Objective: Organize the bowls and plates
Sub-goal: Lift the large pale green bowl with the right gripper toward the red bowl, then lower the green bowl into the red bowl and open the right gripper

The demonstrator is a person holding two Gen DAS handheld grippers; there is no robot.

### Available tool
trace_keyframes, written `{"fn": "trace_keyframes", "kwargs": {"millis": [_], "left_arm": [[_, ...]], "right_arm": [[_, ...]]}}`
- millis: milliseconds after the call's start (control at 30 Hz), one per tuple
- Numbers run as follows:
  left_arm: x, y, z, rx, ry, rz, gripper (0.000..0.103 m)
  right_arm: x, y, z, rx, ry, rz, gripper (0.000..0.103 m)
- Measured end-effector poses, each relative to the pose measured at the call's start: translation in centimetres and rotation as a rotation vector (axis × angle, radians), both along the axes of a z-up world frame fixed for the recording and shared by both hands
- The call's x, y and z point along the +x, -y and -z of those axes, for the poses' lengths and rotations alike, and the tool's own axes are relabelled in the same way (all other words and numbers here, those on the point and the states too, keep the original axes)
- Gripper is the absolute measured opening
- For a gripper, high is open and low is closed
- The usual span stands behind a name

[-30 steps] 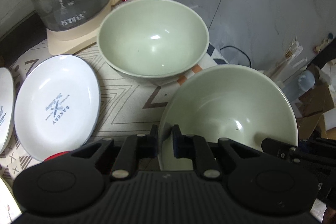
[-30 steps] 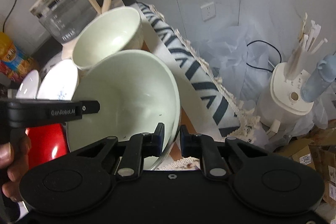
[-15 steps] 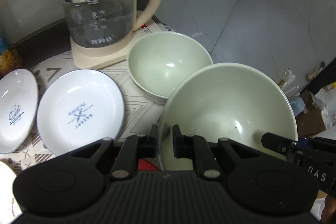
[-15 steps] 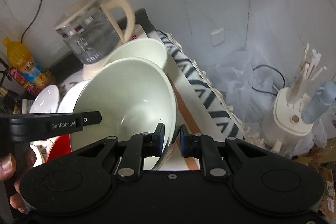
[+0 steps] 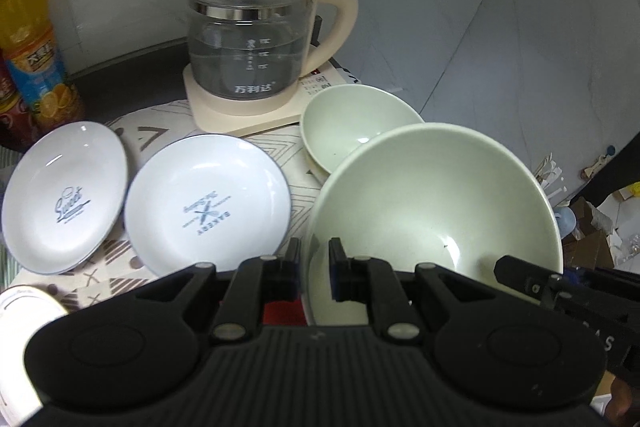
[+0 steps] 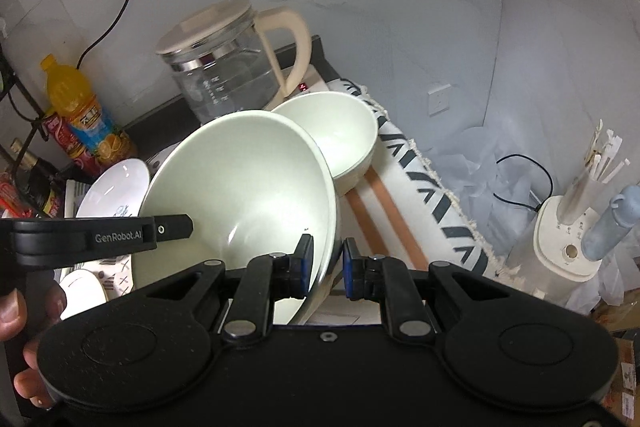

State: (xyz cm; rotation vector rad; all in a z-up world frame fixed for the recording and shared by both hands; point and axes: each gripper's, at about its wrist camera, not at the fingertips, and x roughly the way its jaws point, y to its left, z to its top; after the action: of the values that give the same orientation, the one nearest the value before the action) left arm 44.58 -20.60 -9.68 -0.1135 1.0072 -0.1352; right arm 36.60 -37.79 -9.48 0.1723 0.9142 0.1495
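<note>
Raised higher over the past second, well above the second bowl (image 5: pixel 356 127) ahead and plates (image 5: pixel 206 203) ahead-left; likely carried for nesting. Held bowl (image 5: pixel 436 211) pinched at opposite rim edges by left gripper (image 5: pixel 314 269) and right gripper (image 6: pixel 324 267), just ahead of each. Opening upward, slightly tilted; round, no long axis.

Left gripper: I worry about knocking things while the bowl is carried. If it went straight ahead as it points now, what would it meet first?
Beyond the held bowl clamped in the left gripper, probably the second green bowl on the mat, then the glass kettle; depth is unclear.
</note>
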Motion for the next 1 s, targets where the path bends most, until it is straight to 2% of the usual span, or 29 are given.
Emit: {"fn": "trace_keyframes", "kwargs": {"millis": [400,633,1000], "left_arm": [[-2.9,-3.6,0.3,-0.003,-0.008,-0.005,0.012],[-4.4,-4.9,1.6,-0.005,-0.044,0.008,0.012],[-5.8,-5.8,3.9,0.011,-0.105,0.020,0.012]], "right_arm": [[-2.8,-4.1,0.5,-0.024,-0.019,-0.012,0.016],[-4.1,-5.0,1.7,0.004,-0.081,0.002,0.016],[-4.9,-6.7,3.1,-0.038,-0.115,-0.021,0.016]]}}
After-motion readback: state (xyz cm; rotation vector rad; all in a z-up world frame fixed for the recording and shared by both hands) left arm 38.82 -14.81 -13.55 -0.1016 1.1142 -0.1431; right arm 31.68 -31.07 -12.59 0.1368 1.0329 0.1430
